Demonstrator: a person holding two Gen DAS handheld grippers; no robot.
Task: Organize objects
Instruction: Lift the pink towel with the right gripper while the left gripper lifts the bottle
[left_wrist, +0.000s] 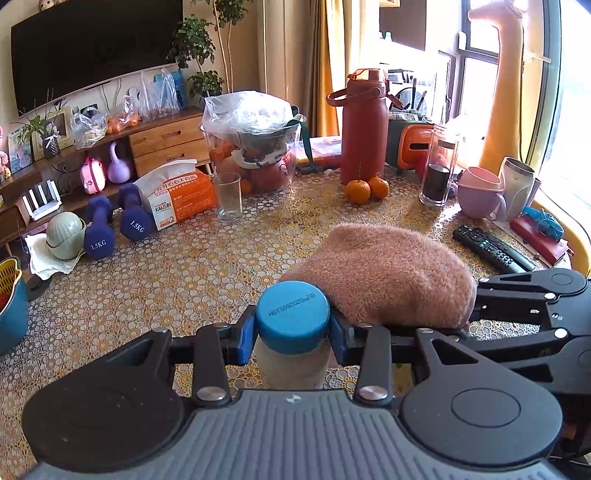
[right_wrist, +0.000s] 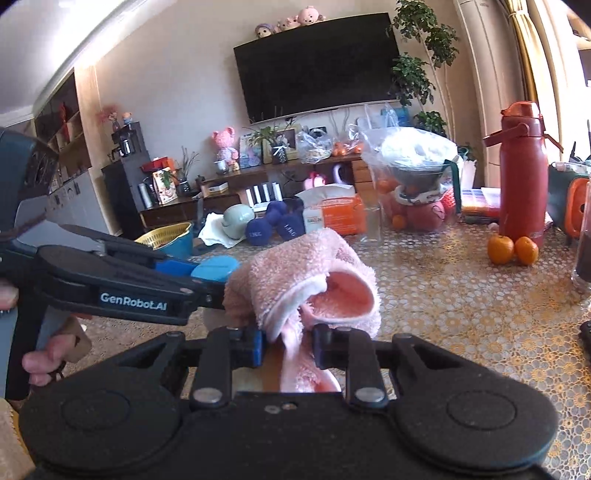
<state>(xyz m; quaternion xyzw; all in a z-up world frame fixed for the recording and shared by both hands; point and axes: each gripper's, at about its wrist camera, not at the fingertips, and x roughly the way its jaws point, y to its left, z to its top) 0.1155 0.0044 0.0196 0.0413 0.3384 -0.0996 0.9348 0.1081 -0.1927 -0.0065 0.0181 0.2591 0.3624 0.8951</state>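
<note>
Two things in hand. Left gripper (left_wrist: 292, 334) clamped on the blue cap (left_wrist: 292, 314) of a small bottle (left_wrist: 291, 365), pads on either side of the cap; bottle upright at the near edge of the table (left_wrist: 184, 266), body pale and probably plastic. Likely light, rigid, smooth; the ribbed cap rim gives the better purchase, the body below more apt to slip.

Right gripper (right_wrist: 287, 349) closed on a fold of pink fluffy cloth (right_wrist: 306, 280), strip of fabric pinched between the pads, the rest bunched just beyond the fingertips and touching the bottle cap on its right side. Soft, limp, light; no fixed shape, so expect sag and trailing ends when lifted. Best taken at a thick fold, not a single edge. Could snag or nudge the bottle.

Oranges (left_wrist: 366, 190) and remote (left_wrist: 493, 248) farther off, well apart.
</note>
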